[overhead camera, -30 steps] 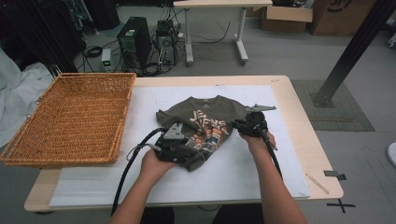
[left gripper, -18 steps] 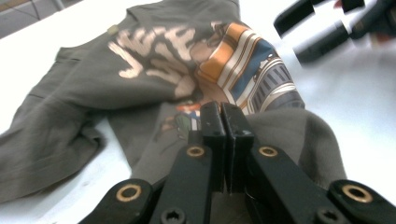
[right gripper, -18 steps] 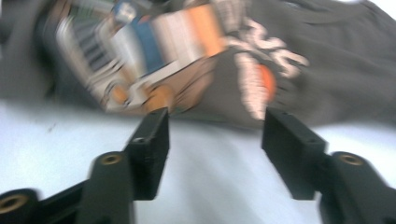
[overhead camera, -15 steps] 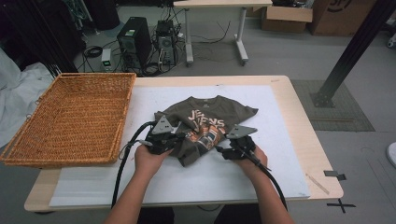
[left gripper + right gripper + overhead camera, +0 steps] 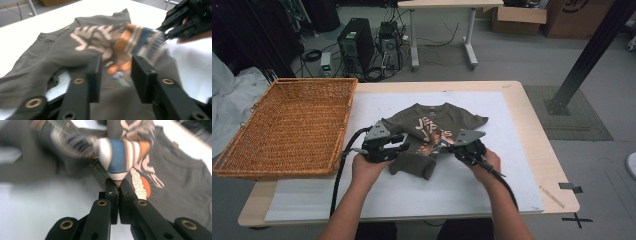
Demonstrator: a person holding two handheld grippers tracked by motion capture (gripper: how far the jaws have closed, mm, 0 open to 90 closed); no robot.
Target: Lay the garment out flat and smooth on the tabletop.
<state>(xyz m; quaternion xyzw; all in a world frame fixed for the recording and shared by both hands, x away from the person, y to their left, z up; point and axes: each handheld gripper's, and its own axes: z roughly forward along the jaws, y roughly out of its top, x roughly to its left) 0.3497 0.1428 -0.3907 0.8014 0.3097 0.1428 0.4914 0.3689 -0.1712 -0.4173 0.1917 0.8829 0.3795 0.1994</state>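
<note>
A dark olive T-shirt [image 5: 437,120] with an orange and white print lies on the white mat [image 5: 492,170], its lower part bunched into a fold near me. My left gripper [image 5: 404,143] hovers at the shirt's left side. Its jaws have just been opening and stand apart over the printed cloth [image 5: 117,45], pressing on nothing. My right gripper [image 5: 443,146] is shut on a raised pinch of the striped print [image 5: 117,155]. The right gripper [image 5: 185,22] also appears far off in the left gripper view.
A large wicker basket [image 5: 277,85] sits on the left of the wooden table [image 5: 532,115], touching the mat's left edge. Cables trail from both grippers toward me. Beyond the table are computer towers [image 5: 357,45] and a desk's legs on the floor.
The right gripper has come nearer and to the left, to the shirt's lower middle, and closed on cloth. The left gripper has shifted left and opened. The shirt's lower part is bunched up.
</note>
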